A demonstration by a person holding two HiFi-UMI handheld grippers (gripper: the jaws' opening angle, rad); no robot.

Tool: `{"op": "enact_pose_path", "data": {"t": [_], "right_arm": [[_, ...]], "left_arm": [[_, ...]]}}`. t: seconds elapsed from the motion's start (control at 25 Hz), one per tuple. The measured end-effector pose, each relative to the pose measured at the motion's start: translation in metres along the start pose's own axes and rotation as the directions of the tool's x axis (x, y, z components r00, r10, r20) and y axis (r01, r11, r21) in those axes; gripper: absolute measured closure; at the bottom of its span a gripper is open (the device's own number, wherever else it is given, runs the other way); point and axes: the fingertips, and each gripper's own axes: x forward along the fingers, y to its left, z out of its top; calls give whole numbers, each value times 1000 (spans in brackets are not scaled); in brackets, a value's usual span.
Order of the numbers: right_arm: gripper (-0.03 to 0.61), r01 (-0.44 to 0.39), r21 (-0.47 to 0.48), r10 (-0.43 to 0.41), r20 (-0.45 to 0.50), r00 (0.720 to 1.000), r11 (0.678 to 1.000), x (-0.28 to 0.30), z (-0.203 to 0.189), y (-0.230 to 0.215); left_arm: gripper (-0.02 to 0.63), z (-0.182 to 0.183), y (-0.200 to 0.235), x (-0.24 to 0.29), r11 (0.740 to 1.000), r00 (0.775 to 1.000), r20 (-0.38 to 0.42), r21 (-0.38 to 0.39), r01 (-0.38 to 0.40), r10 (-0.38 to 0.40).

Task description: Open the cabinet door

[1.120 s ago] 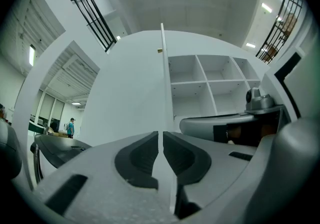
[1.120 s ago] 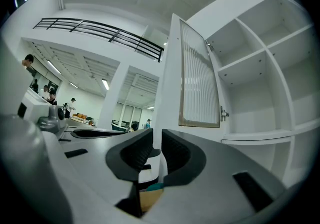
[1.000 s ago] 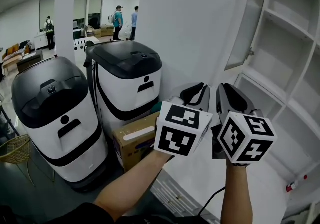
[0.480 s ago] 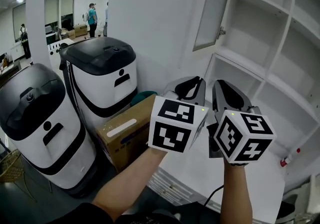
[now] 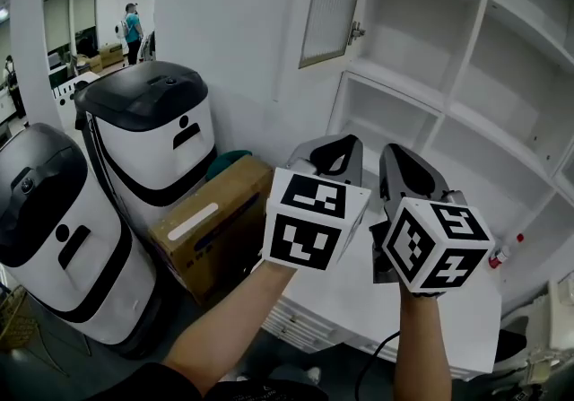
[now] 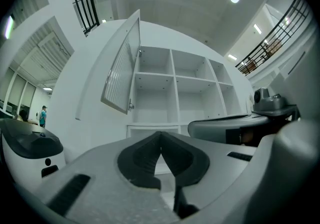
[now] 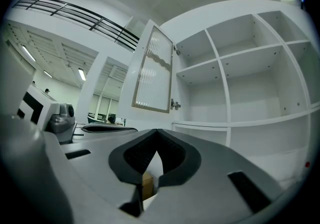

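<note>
The white cabinet door [image 5: 330,0], with a ribbed glass panel, stands swung open to the left of the bare white shelves [image 5: 430,49]. It also shows in the left gripper view [image 6: 120,77] and the right gripper view [image 7: 154,70]. A small latch [image 5: 356,31] sits on the door's edge. Both grippers are held side by side below the shelves, apart from the door. My left gripper [image 5: 339,150] [image 6: 160,135] is closing, its tips meeting on nothing. My right gripper [image 5: 395,157] [image 7: 157,133] is shut and holds nothing.
Two white-and-black machines [image 5: 157,135] [image 5: 54,238] stand at the left, with a cardboard box [image 5: 211,224] beside them. A white counter [image 5: 404,300] lies under the grippers, and a red-capped item [image 5: 500,256] lies at its right end. People [image 5: 133,27] stand far off.
The head view has swung right, so the open door and shelves sit nearer the middle. Both grippers moved together toward the shelves. The door stays open throughout.
</note>
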Motion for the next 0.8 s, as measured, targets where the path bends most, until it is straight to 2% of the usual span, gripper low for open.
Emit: {"op": "enact_pose_path", "data": {"t": [0.32, 0.8], "right_arm": [[558, 42, -1, -42, -26, 999, 999, -12, -10, -16], [558, 44, -8, -45, -36, 998, 999, -6, -15, -12]], "left_arm": [[601, -9, -18, 5, 999, 999, -21, -7, 39, -39], [602, -10, -6, 4, 999, 999, -24, -3, 42, -42]]}}
